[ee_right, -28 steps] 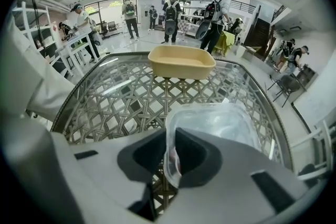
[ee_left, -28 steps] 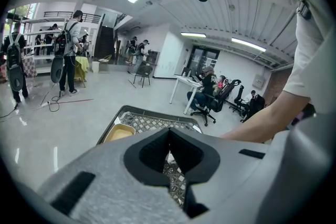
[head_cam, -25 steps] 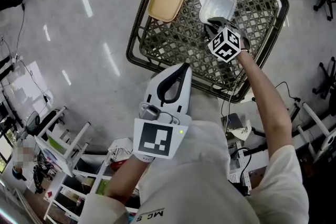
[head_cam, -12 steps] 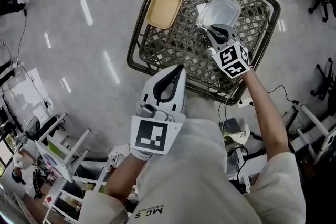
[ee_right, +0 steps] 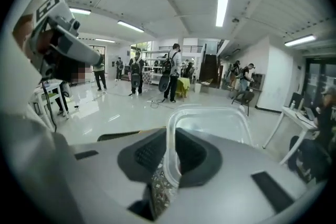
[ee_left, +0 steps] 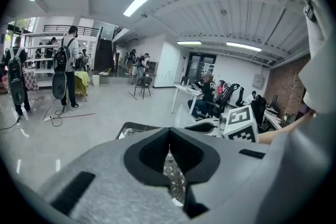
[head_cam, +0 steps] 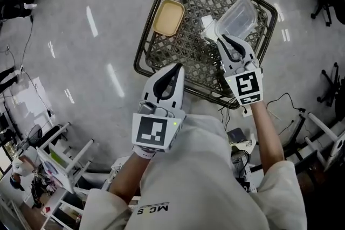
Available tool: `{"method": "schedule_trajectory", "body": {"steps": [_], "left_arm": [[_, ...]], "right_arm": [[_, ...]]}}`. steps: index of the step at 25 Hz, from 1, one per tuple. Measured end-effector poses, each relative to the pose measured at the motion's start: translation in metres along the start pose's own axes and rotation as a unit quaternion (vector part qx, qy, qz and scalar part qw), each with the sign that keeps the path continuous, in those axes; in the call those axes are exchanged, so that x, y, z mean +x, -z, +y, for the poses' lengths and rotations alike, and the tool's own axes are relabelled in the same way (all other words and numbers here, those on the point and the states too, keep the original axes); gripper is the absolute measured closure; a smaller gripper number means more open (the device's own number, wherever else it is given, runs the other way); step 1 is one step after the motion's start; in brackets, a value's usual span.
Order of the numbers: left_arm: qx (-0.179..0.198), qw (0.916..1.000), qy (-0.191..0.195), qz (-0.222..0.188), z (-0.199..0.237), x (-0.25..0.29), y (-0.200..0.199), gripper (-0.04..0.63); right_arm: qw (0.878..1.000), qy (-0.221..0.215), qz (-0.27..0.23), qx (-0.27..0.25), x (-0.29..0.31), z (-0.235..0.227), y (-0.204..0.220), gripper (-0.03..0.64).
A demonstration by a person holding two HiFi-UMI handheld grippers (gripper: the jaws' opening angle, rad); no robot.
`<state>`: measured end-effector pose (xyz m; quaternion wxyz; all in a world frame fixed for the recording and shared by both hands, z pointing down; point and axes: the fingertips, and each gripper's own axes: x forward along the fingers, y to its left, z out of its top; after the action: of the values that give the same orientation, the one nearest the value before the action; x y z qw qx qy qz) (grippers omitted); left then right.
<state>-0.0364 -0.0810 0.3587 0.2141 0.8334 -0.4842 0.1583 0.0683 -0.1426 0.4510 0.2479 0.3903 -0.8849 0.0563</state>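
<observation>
Grips the clear container [head_cam: 237, 18] by its rim in the right gripper [head_cam: 222, 40], lifted and tilted above the wicker tray [head_cam: 141, 56], on its right side. Holds the left gripper [head_cam: 178, 67] closed and empty at the tray's near edge. Better to pinch firmly and level the container.

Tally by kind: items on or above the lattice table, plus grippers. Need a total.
Clear container: 1
Tan tray: 1
White piece, kind unclear: 1
Grippers: 2 (left gripper shut and empty, right gripper shut on the clear container's rim)
Total: 5
</observation>
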Motion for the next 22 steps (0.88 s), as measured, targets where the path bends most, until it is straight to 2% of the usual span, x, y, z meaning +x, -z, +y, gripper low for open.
{"method": "schedule_trajectory", "body": {"steps": [6, 10, 13, 22], "left_arm": [[0.011, 0.9998, 0.002, -0.014, -0.001, -0.014, -0.005, 0.571], [0.011, 0.9992, -0.004, -0.037, -0.002, -0.019, -0.022, 0.571], [0.012, 0.9983, -0.006, -0.056, -0.005, -0.022, -0.039, 0.571], [0.014, 0.995, 0.002, -0.098, -0.011, -0.029, -0.072, 0.571]], "right_arm": [[0.996, 0.036, -0.085, -0.004, -0.051, 0.001, -0.081, 0.55], [0.989, 0.059, -0.134, 0.029, -0.081, -0.002, -0.118, 0.55], [0.984, 0.079, -0.149, 0.054, -0.104, -0.006, -0.134, 0.549], [0.971, 0.135, -0.182, 0.075, -0.157, -0.01, -0.148, 0.549]]}}
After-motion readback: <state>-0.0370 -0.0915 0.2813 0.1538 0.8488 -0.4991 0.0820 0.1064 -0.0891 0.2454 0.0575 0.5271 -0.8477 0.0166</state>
